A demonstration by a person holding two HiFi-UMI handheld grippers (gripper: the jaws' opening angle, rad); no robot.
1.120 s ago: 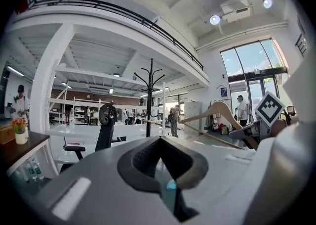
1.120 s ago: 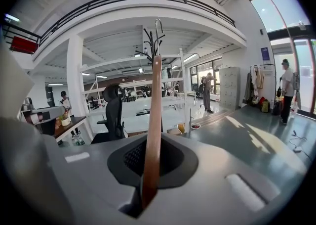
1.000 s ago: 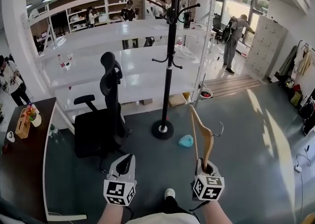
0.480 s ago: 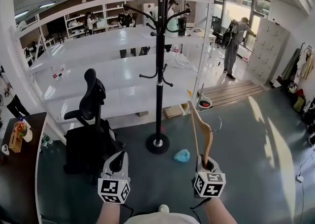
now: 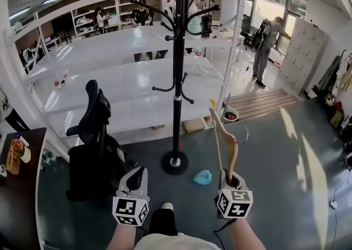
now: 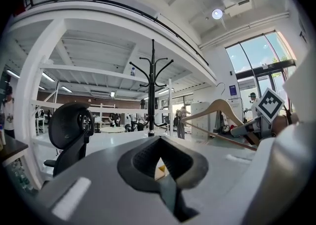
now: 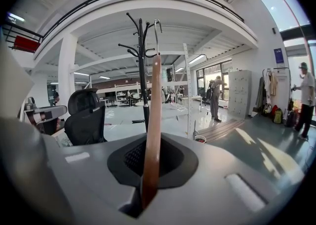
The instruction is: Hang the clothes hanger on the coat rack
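Now R gripper (image 5: 230, 180) clamps wooden hanger (image 5: 224, 142) by one arm, hook up, prob. to reach coat rack (image 5: 177, 78) pegs; L gripper (image 5: 137, 180) jaws together, empty.

One hanger (image 5: 226, 139), one coat rack (image 5: 177, 95), one chair (image 5: 94, 120).

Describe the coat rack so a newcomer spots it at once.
Before the white shelving, on the grey floor, stands the coat rack. Unlike the black office chair at its left, it is a thin black pole on a round base, branching into curved hooks.
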